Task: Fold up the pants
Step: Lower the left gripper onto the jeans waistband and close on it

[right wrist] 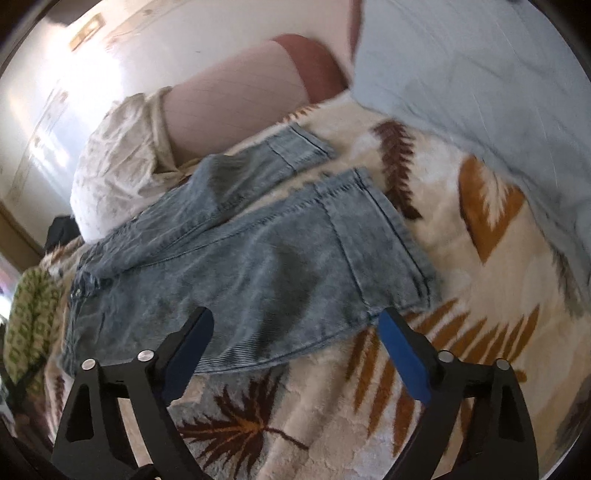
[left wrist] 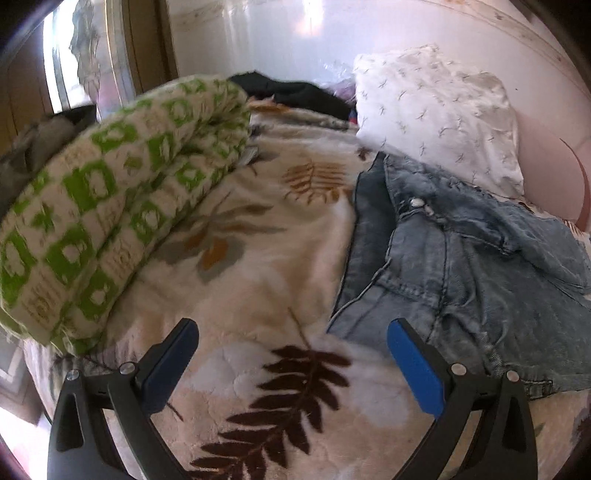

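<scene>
Two legs of faded denim pants (right wrist: pixel 258 258) lie spread apart.

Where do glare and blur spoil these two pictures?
Left wrist view: glare washes out the wall; the green-patterned blanket is smeared. Right wrist view: glare on the wall at left; the pale blue bedding is blurred, the jeans are fairly sharp.

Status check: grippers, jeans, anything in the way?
Left gripper open, empty. Right gripper open, empty. Jeans unfolded on blanket. Pillow touching waistband.
</scene>
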Available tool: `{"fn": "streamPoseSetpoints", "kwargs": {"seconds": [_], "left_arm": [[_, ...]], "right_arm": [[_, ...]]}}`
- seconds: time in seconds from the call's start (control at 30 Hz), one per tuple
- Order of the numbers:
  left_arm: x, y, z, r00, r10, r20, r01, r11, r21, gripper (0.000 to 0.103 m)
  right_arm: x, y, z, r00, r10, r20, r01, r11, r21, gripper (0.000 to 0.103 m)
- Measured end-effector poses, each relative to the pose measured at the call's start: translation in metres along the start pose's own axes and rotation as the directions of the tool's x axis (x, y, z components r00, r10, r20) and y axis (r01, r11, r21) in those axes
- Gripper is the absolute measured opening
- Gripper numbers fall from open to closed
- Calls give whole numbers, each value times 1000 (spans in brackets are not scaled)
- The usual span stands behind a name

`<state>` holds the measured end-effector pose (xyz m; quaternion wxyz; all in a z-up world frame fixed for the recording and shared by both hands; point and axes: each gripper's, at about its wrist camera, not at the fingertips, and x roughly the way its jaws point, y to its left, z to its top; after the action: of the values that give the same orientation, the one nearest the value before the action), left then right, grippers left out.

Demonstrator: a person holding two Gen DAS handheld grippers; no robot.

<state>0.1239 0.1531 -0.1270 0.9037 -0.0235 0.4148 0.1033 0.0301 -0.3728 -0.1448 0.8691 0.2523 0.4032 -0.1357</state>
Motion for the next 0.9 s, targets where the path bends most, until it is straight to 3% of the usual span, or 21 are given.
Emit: {"fn": "streamPoseSetpoints", "kwargs": {"seconds": [0.07,0.13,0.37,0.47,0.67,0.7,0.77,0.9], "left_arm": [[7,2,-1,999,-28,-35,28,1000,-13,91],[12,1,-3,996,-62,-65,61,998,-21,87],[29,-24,-7,983,-143,-112,146,989,19,63],[36,-22,-6,962,-230,-150,223,973,-59,49],[31,-32,-8,969,-212,-125,213,977,-8,47],[35,-34,-9,969,-211,-132,213,977,3,44],[37,-37,-10,964,-229,-133,233,972,15,27],[32,-48,-11,966,-236,-109,245,966,80,12]], "right_arm": [[0,-9,1,1000,11,-5,-11,998,54,87],[1,-16,1,1000,22,-16,-20,995,96,85],[5,-7,-2,999,18,-29,-16,996,86,84],[7,-4,-3,999,19,-38,-16,996,83,84],[3,-17,-1,999,41,-25,-37,989,142,84],[2,-20,-1,999,45,-22,-41,987,157,84],[2,-30,0,998,57,-20,-52,977,206,84],[1,-47,3,996,90,-6,-84,950,301,84]]}}
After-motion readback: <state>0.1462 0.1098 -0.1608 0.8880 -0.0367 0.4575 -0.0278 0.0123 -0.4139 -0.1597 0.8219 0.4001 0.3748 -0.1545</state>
